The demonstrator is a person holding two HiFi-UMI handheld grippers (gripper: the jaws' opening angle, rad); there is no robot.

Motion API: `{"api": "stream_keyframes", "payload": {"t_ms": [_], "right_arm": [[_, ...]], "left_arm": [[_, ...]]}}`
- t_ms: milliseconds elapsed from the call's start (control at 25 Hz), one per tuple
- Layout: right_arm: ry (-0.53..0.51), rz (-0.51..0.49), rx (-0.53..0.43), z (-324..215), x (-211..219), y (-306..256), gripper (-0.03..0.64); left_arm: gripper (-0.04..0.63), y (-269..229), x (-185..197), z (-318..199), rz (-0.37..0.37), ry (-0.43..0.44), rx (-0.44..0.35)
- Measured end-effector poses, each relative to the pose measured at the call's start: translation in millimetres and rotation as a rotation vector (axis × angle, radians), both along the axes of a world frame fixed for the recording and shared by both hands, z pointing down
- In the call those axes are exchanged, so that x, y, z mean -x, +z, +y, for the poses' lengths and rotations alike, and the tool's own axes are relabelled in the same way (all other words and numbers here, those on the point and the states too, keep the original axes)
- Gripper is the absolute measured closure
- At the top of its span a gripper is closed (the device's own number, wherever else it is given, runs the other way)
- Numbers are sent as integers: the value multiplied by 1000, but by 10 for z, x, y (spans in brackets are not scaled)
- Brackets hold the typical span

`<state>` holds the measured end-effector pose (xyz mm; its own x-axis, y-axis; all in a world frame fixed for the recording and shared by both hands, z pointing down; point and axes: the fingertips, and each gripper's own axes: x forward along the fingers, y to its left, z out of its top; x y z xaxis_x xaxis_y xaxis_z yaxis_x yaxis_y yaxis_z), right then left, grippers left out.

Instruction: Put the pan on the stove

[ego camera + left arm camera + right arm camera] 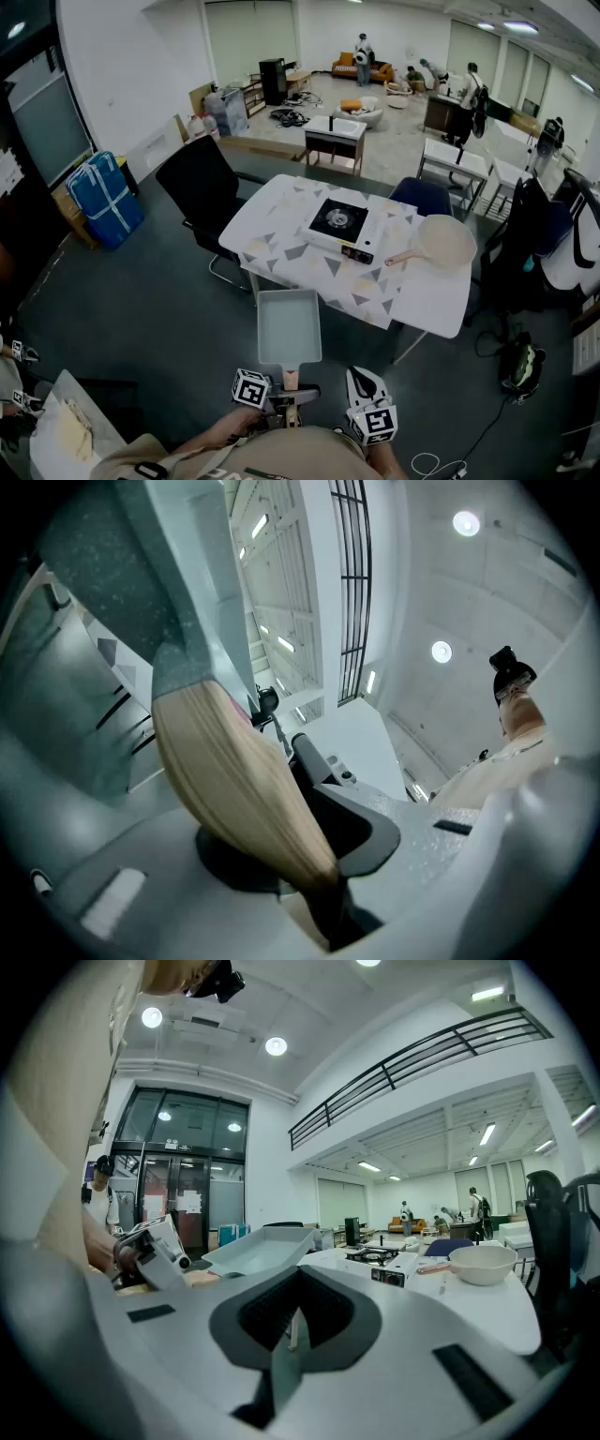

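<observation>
A pale rectangular pan (pixel 289 326) with a wooden handle (pixel 291 379) hangs over the floor in front of me. My left gripper (pixel 292 392) is shut on that handle (pixel 244 789); the pan body (pixel 159 583) fills the upper left of the left gripper view. My right gripper (pixel 362 377) is held beside it, jaws shut with nothing between them (pixel 295 1330). The portable stove (pixel 339 225) sits on the white patterned table (pixel 431 300) ahead, burner bare. A round cream pan (pixel 445 241) lies on the table right of the stove.
A black office chair (pixel 202 187) stands left of the table and a blue chair (pixel 422 195) behind it. A blue bag (pixel 105 199) leans on the left wall. A backpack (pixel 520 366) and cables lie on the floor at right. People stand far back.
</observation>
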<state>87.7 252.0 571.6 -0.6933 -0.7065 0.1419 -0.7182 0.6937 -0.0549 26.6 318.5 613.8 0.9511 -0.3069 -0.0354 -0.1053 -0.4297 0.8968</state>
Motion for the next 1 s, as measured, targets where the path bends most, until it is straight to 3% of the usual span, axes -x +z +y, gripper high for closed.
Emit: {"api": "stream_keyframes", "payload": {"t_ms": [400, 720, 1000], "right_arm": [[-5, 7, 0, -37, 54, 66, 617], [25, 8, -1, -171, 236, 64, 617], [68, 34, 31, -103, 390, 168, 617]], "left_arm": [[494, -28, 82, -130, 33, -42, -12], [494, -83, 224, -202, 12, 6, -38], [494, -61, 354, -222, 51, 50, -42]]}}
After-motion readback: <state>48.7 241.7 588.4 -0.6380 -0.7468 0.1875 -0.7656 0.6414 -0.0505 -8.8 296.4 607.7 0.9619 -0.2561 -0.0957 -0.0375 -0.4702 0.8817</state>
